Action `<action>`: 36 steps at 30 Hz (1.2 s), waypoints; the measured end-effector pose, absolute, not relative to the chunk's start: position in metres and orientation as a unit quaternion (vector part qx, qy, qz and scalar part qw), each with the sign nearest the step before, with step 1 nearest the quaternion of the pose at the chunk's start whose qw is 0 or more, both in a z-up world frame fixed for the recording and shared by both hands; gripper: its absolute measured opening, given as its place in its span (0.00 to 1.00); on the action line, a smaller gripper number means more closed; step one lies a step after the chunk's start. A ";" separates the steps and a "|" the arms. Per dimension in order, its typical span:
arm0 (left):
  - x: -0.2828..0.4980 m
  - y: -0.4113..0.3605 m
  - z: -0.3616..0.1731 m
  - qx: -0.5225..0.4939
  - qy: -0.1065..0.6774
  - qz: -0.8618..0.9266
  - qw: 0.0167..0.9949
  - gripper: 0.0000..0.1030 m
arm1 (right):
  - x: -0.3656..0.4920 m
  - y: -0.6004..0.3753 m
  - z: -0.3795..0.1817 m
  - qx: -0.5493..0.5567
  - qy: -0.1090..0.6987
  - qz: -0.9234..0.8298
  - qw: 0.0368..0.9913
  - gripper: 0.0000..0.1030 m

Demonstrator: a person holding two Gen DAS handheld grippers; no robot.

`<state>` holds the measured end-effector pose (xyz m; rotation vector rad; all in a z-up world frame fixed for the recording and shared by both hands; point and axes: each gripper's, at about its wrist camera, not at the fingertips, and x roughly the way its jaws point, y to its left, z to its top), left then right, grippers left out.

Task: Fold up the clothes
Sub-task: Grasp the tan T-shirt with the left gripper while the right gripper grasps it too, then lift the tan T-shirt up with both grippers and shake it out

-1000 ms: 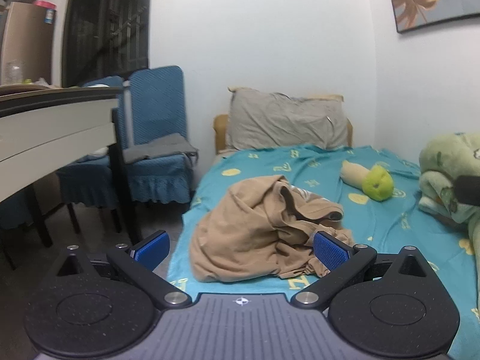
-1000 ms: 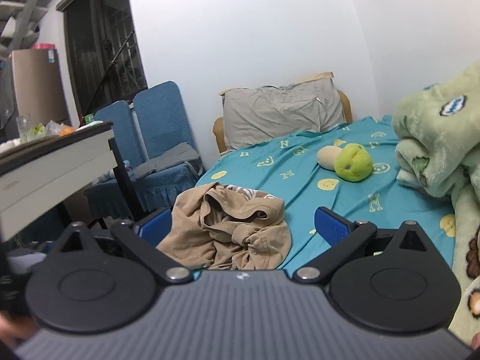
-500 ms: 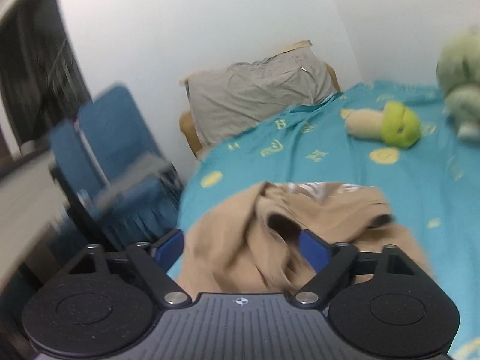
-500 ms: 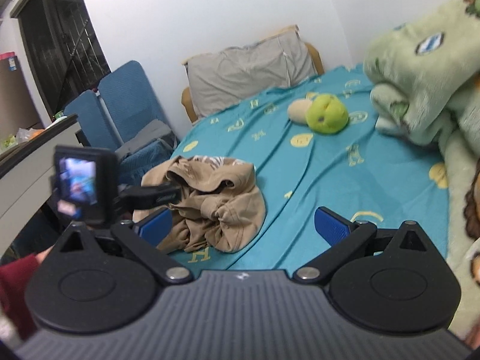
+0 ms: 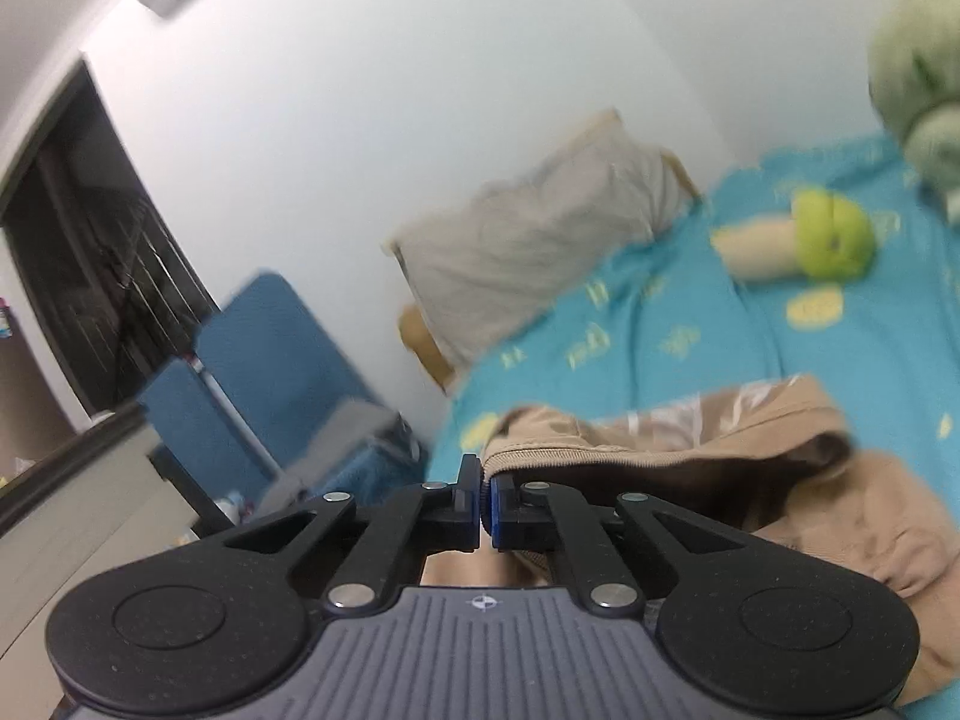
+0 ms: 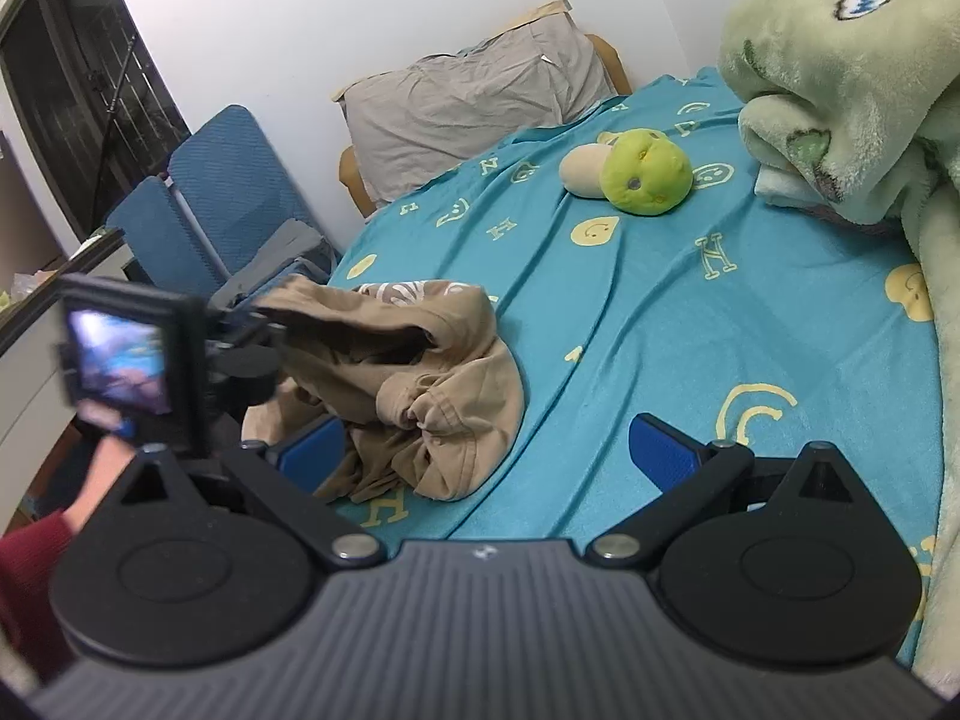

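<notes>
A crumpled tan garment (image 6: 432,378) lies on the near left part of the teal bed sheet (image 6: 690,324). My left gripper (image 5: 486,501) is shut on the garment's (image 5: 690,468) left edge, and a fold of its hem is lifted off the bed. The right wrist view shows the left gripper (image 6: 255,318) from the side, with its camera screen (image 6: 120,357) and the hand (image 6: 96,480) holding it. My right gripper (image 6: 489,447) hovers open above the bed's near edge; its left pad (image 6: 312,450) is beside the garment's near corner, and nothing is between its fingers.
A grey pillow (image 6: 474,90) leans at the head of the bed. A green and beige plush toy (image 6: 642,171) lies mid-bed. A bulky green blanket (image 6: 840,78) fills the right side. Blue chairs (image 6: 222,204) and a desk (image 5: 54,516) stand to the left.
The left gripper dropped to the garment's left edge and went from open to shut on it, lifting the hem. The right gripper moved closer over the bed and stayed open.
</notes>
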<state>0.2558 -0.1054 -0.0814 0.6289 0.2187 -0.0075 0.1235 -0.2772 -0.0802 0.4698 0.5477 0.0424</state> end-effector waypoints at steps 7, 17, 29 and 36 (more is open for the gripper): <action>0.166 -0.084 -0.034 0.203 0.072 -0.027 0.976 0.02 | 0.111 -0.272 -0.077 0.224 0.262 0.024 0.938 1.00; 0.036 -0.066 0.011 0.115 0.008 -0.074 0.991 0.02 | 0.106 -0.246 -0.082 0.221 0.272 0.070 0.934 1.00; 0.043 -0.011 0.007 0.008 0.042 -0.056 0.998 0.02 | 0.170 -0.210 -0.128 0.230 0.360 0.060 0.902 1.00; 0.067 0.007 -0.009 -0.005 0.107 -0.019 0.994 0.02 | 0.179 -0.241 -0.155 0.285 0.355 -0.032 0.890 0.33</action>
